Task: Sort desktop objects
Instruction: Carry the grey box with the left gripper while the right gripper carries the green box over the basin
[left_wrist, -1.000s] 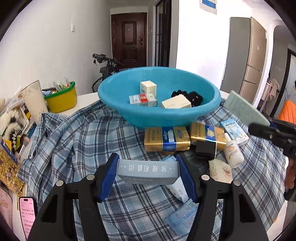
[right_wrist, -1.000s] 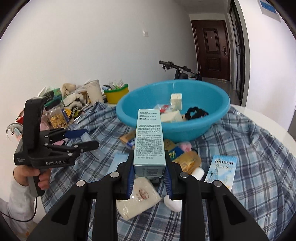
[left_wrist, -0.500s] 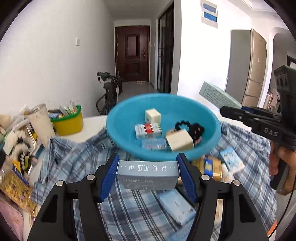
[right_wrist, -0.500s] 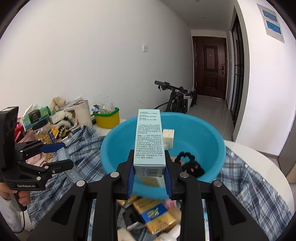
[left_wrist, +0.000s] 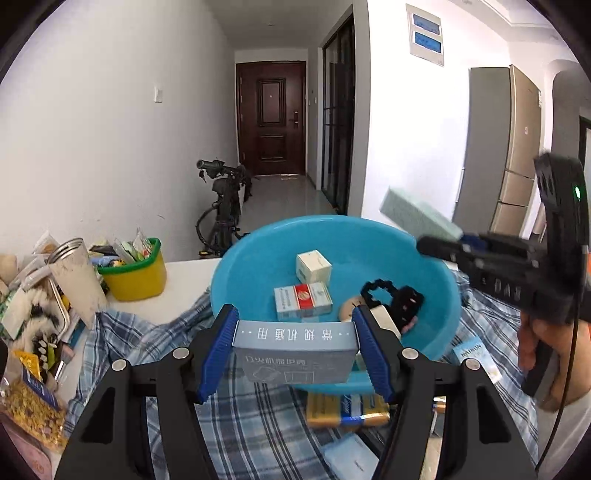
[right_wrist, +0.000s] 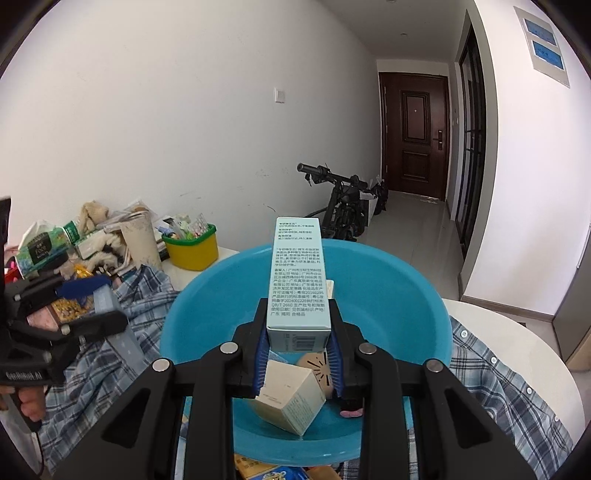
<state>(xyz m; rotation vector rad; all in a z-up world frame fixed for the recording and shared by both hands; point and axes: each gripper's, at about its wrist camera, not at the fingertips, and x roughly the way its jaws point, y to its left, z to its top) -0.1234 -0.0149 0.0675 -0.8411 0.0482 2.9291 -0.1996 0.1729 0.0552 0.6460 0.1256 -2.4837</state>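
Observation:
A blue plastic basin (left_wrist: 258, 258) (right_wrist: 388, 295) stands on a plaid cloth and holds several small boxes and a black hair tie (left_wrist: 391, 299). My left gripper (left_wrist: 295, 354) is shut on a flat grey box (left_wrist: 295, 354), held over the basin's near rim. My right gripper (right_wrist: 298, 350) is shut on a tall pale-green box (right_wrist: 298, 280), held above the basin's inside; it also shows in the left wrist view (left_wrist: 436, 251). A beige box (right_wrist: 288, 398) lies in the basin under the right gripper.
A yellow tub with a green rim (left_wrist: 136, 273) (right_wrist: 192, 247) and a metal cup (left_wrist: 77, 273) stand on the white table at the left among clutter. Gold packets (left_wrist: 347, 410) lie on the plaid cloth (left_wrist: 258, 424) before the basin. A scooter stands behind.
Both grippers have risen and moved forward to the basin with their boxes still held. The right gripper now hangs over the basin's inside; the left one is at its near rim.

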